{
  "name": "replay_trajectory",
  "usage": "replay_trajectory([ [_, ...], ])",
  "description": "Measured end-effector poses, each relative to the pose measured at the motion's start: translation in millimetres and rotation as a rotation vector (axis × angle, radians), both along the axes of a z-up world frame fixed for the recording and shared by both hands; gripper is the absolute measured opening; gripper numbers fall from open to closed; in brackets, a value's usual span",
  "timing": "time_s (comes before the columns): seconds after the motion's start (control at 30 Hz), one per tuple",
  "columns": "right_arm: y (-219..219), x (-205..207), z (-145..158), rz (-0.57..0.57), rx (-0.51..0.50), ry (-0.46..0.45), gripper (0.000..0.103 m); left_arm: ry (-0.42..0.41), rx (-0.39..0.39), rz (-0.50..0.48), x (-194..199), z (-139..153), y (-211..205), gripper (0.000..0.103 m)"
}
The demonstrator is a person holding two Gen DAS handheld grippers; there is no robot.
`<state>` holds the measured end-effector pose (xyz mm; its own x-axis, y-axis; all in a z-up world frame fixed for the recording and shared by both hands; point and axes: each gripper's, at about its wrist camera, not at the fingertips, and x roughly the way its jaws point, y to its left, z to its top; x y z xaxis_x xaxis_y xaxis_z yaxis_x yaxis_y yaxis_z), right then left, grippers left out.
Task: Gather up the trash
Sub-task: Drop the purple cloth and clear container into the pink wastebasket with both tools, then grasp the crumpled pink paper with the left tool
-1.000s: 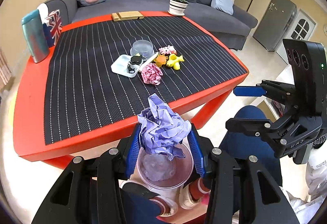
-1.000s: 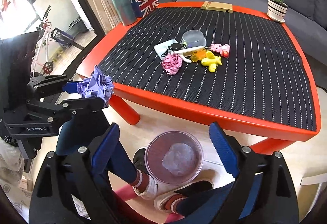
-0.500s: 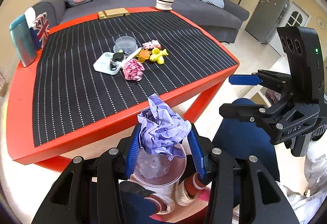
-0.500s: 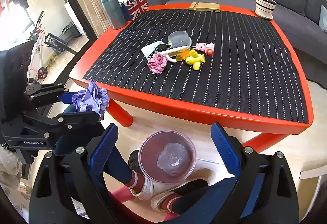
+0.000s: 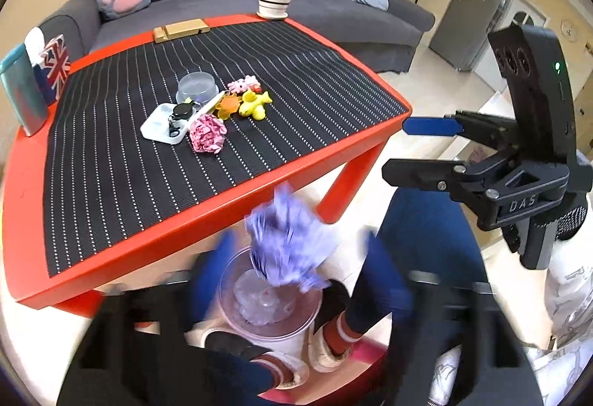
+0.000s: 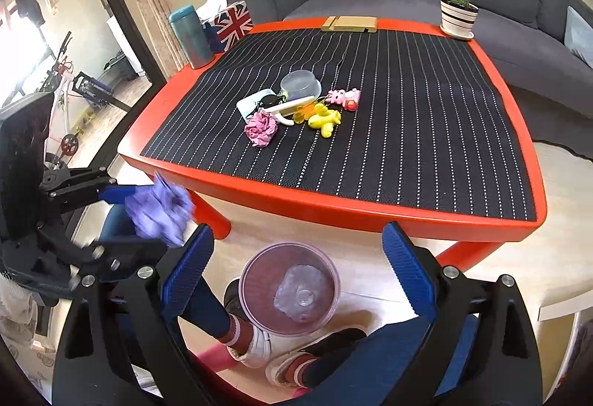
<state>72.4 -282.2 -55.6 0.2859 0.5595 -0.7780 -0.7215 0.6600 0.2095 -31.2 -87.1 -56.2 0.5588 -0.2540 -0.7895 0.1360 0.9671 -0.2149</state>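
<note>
A crumpled purple paper ball (image 5: 291,243) hangs blurred between the spread fingers of my left gripper (image 5: 296,268), right above a clear round bin (image 5: 268,309) on the floor. The ball also shows in the right wrist view (image 6: 159,207), still beside the left gripper's blue finger. My left gripper's jaws stand wide apart and no longer press the ball. My right gripper (image 6: 296,268) is open and empty above the bin (image 6: 289,289). A crumpled pink paper ball (image 5: 207,133) lies on the black striped mat (image 5: 122,161) of the red table, also seen from the right wrist (image 6: 261,128).
Beside the pink ball lie a white tray (image 5: 163,122) with keys, a clear bowl (image 5: 196,87), and small yellow, orange and pink toys (image 5: 254,104). A teal flask (image 6: 191,37), flag tissue box (image 6: 231,24) and potted cactus (image 6: 459,11) stand at the table's far edges. A person's feet (image 6: 255,343) flank the bin.
My left gripper has opened and let go of the purple ball, which is blurred with motion above the bin. The right gripper has stayed open over the bin.
</note>
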Motion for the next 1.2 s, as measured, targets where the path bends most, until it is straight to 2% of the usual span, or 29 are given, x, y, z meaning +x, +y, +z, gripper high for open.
replay_trajectory([
  [0.17, -1.0, 0.9, -0.9, -0.003, -0.001, 0.001, 0.092, 0.001, -0.006, 0.036, 3.5, -0.7, 4.4, 0.095],
  [0.83, 6.9, 4.0, -0.9, -0.001, -0.003, 0.006, 0.095, 0.001, 0.004, 0.092, 4.8, 2.4, 20.5, 0.095],
  [1.2, 11.6, 17.0, 8.3, -0.011, -0.005, -0.009, 0.095, -0.013, 0.011, 0.118, 22.3, 11.3, 38.1, 0.095],
])
